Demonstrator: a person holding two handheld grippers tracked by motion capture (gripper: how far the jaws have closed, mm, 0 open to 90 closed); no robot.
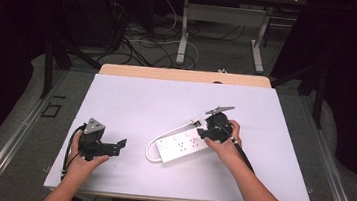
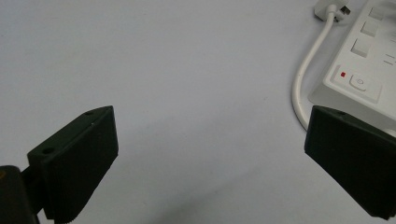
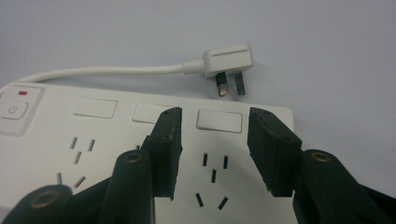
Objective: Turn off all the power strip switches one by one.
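The desk [image 1: 131,95], covered in a pale sheet, leaves wide bare room on every side of both tongs, with its edges well off. The power strip [image 1: 182,145] lies flat directly under the right tongs [image 3: 214,149], whose jaws stand partly apart over its socket face, gripping nothing. It looks a rigid, smooth plastic block, fairly light but slippery; the long side edges seem the best hold. Its white cable [image 3: 102,71] loops beyond the right tongs, stiff enough to drag, ending in the plug [image 3: 227,63] lying free just past the strip. The left tongs [image 2: 205,154] gape wide and empty, with the strip's switch end [image 2: 357,84] just beyond their right jaw.
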